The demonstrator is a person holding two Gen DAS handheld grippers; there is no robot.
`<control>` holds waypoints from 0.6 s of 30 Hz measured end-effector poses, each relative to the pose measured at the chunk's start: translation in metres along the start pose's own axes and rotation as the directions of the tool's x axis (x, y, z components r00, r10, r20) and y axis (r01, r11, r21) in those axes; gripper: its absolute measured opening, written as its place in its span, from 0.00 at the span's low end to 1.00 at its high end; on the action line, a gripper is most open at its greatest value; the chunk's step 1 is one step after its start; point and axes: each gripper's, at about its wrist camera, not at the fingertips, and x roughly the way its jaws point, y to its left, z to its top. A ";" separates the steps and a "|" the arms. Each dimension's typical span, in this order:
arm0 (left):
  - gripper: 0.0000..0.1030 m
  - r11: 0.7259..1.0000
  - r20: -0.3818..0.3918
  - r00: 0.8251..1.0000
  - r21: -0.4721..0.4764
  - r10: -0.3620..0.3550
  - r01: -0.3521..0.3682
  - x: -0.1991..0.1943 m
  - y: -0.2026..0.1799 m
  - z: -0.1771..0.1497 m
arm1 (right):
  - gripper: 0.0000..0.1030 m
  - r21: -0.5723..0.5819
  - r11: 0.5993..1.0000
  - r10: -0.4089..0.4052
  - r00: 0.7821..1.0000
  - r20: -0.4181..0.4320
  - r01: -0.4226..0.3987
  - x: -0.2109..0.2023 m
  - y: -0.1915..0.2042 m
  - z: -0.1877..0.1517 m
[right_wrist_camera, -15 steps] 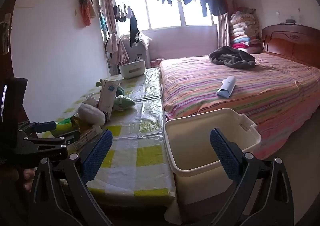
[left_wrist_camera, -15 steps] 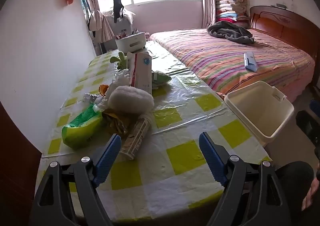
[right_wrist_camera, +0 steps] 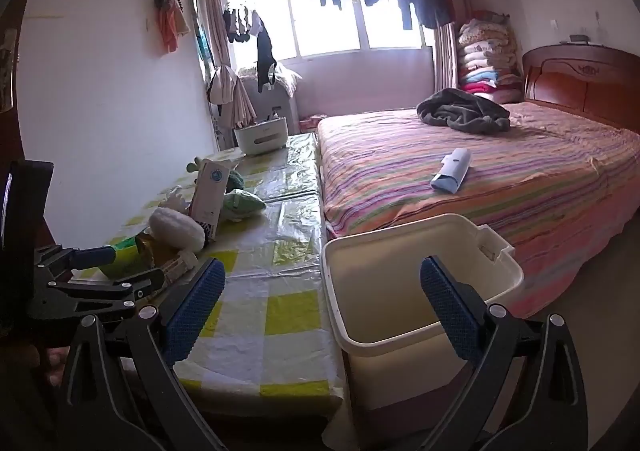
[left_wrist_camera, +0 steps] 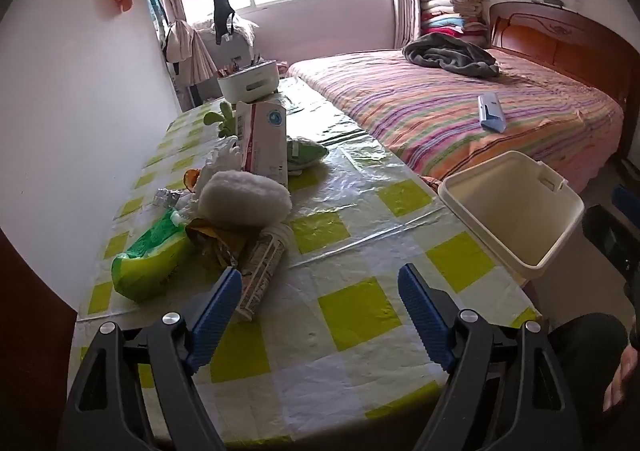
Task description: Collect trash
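Observation:
A pile of trash lies on the checked table [left_wrist_camera: 352,315]: a green bag [left_wrist_camera: 148,259], a printed tube [left_wrist_camera: 262,265], a white fluffy pad [left_wrist_camera: 244,199], a crumpled brown wrapper [left_wrist_camera: 212,239] and an upright carton [left_wrist_camera: 266,141]. My left gripper [left_wrist_camera: 320,311] is open and empty, its left finger just short of the tube's near end. A cream bin [left_wrist_camera: 516,207] stands at the table's right edge. My right gripper [right_wrist_camera: 322,307] is open and empty, over the bin's [right_wrist_camera: 420,271] near rim. The left gripper [right_wrist_camera: 100,271] shows at the left of the right wrist view.
A white caddy [left_wrist_camera: 250,81] stands at the table's far end, with green soft toys [left_wrist_camera: 306,153] near the carton. A striped bed [left_wrist_camera: 460,111] runs along the table's right, bearing a dark blanket [left_wrist_camera: 452,57] and a blue packet [left_wrist_camera: 491,113]. A white wall borders the left.
Almost nothing has changed; my left gripper has edged slightly forward toward the tube. The right gripper stays over the bin.

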 end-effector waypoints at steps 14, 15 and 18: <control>0.76 1.000 0.002 1.000 0.009 -0.016 0.016 -0.001 0.002 -0.001 | 0.94 0.011 1.000 0.021 1.000 -0.018 -0.021 0.003 0.002 0.001; 0.76 1.000 0.001 1.000 0.011 -0.018 0.018 -0.001 0.001 -0.001 | 0.94 0.014 1.000 0.022 1.000 -0.018 -0.021 0.004 0.001 0.001; 0.76 1.000 0.002 1.000 0.011 -0.017 0.017 -0.002 0.002 -0.001 | 0.94 0.013 1.000 0.019 1.000 -0.013 -0.019 0.002 0.003 0.001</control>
